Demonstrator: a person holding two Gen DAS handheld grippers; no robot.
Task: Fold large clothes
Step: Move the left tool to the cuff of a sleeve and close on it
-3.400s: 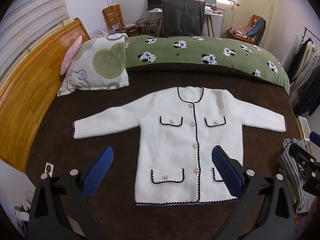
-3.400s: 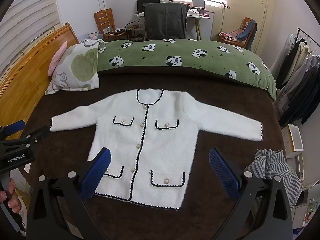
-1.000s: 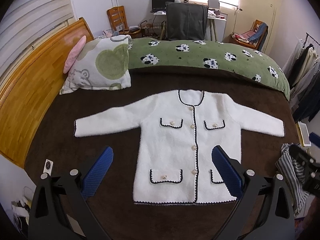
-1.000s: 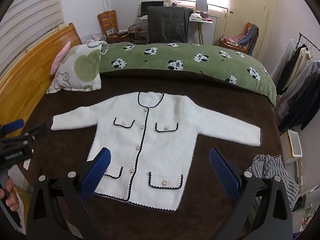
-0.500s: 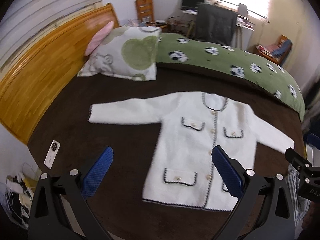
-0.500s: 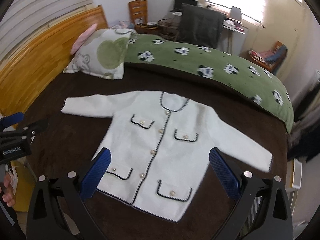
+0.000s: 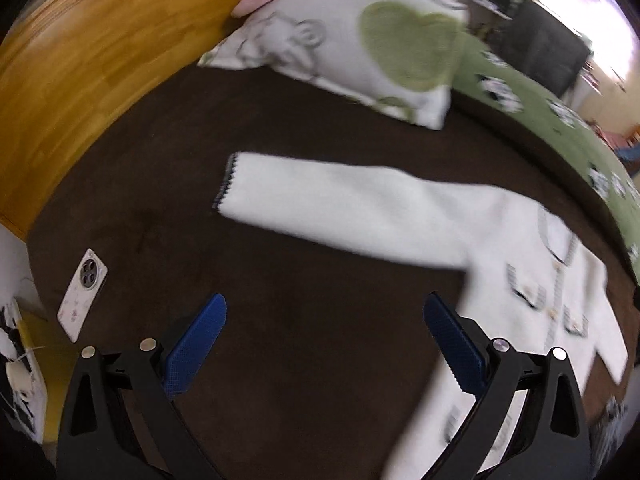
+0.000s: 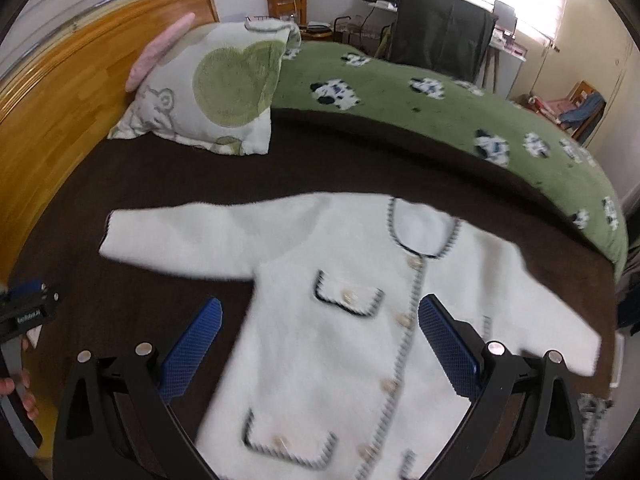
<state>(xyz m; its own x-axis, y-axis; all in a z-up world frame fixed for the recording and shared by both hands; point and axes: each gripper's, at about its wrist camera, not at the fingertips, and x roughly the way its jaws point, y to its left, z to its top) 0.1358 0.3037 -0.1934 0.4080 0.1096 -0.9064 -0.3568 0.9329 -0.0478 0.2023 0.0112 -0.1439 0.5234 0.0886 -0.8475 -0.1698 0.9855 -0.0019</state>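
In the left wrist view, the left gripper (image 7: 322,340) is released, with its blue fingers wide apart above the brown bedcover (image 7: 280,320). The white cardigan (image 7: 400,216) lies flat, one sleeve reaching toward the pillow (image 7: 360,52).

In the right wrist view, the right gripper (image 8: 318,344) is also released, above the cardigan (image 8: 340,320), which is spread on the bedcover (image 8: 160,176).

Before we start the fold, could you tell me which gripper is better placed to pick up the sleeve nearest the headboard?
Left: the left gripper is open and faces that sleeve; the right gripper hovers over the cardigan's front.
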